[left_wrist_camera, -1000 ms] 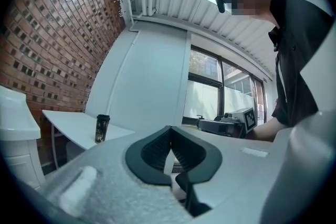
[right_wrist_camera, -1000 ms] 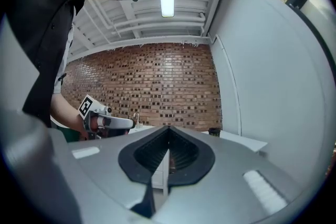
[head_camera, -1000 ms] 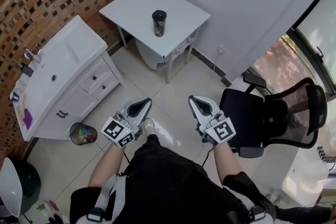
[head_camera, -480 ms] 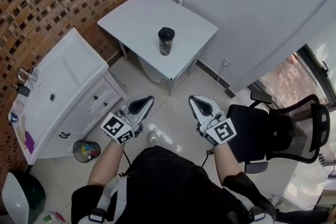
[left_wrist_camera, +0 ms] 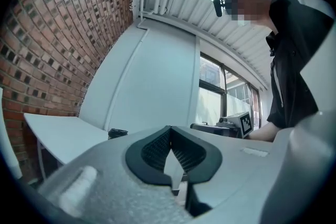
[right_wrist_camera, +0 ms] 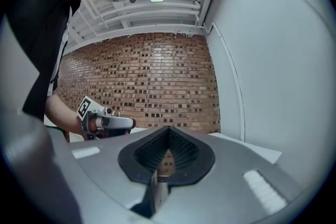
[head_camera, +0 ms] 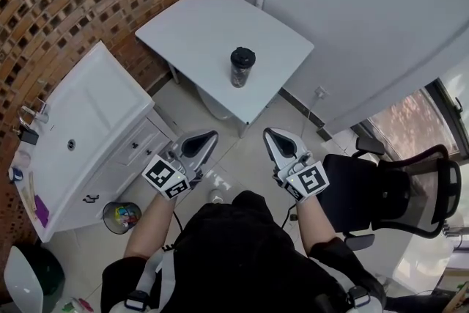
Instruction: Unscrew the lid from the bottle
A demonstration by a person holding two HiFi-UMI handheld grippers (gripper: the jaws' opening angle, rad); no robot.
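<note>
Black-lidded and dark-bodied, the bottle (head_camera: 242,70) is standing upright near the front edge of the white counter (head_camera: 192,29), with its lid (head_camera: 242,55) sitting on top; what it is holding cannot be told. The left claw (head_camera: 199,143) and the right claw (head_camera: 275,143) are hovering side by side over the tiled floor (head_camera: 236,146), short of the counter and well apart from the bottle. Each is pinched fully together on nothing. Only floor and the counter's edge are lying between them and the bottle. A small waste bin (head_camera: 120,217) is holding colourful scraps beside the white vanity cabinet (head_camera: 88,117). A black office chair (head_camera: 381,190) is sitting just beside the right claw.
</note>
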